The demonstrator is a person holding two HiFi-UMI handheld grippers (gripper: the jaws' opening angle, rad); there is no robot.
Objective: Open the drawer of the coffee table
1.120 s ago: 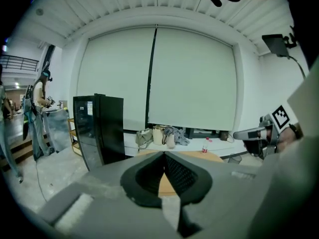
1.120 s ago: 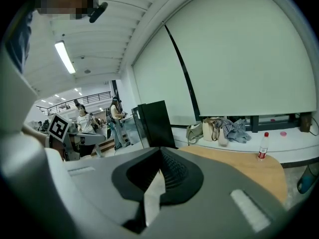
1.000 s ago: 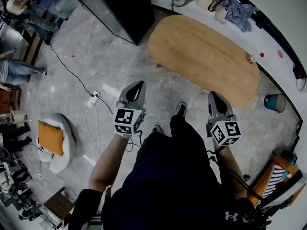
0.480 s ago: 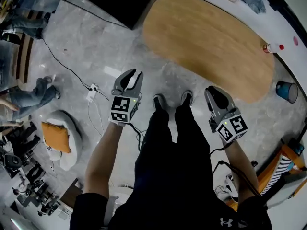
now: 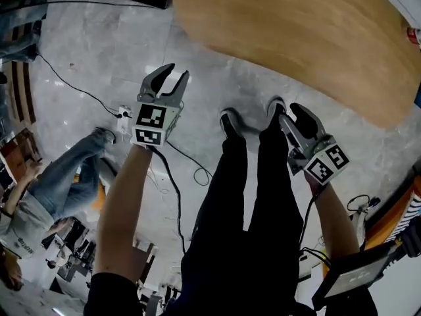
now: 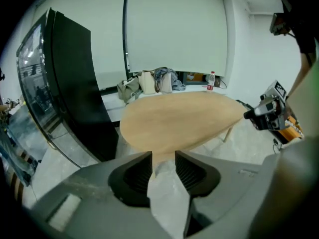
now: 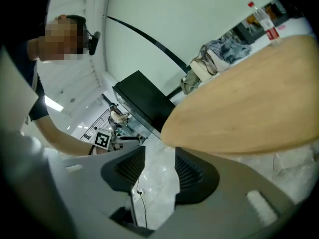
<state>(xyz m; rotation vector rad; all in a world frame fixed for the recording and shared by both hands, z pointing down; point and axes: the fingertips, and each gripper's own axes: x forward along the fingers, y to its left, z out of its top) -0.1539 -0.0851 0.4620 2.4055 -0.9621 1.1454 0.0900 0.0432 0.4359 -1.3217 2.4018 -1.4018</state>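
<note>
My left gripper [image 6: 163,153] has its jaws partly apart; they have just been opening, and only pale floor and the near edge of the table show in the gap between them. My right gripper [image 7: 159,151] is the same: its jaws have just been opening, they stand parted, and through the gap I see grey floor [image 5: 99,58] with a thin cable on it. Neither gripper touches anything. In the head view both are held out in front of me, one on each side of my legs, with my shoes [image 5: 230,120] between them. The coffee table [image 5: 296,38], an oval wooden top, lies just beyond my feet. It fills the upper right of the head view, sits straight ahead in the left gripper view, and looms close above and to the right of the jaws in the right gripper view. I cannot make out its drawer in any view. A black cabinet [image 6: 75,93] stands to the left of the table. Behind the table, bags [image 6: 144,83] and a bottle with a red label [image 6: 211,81] rest on a low ledge by the white wall. A black cable [image 5: 177,196] runs across the floor past my left arm, near a white power strip [image 5: 123,112], and another person [image 5: 52,189] is on the floor further to the left.
</note>
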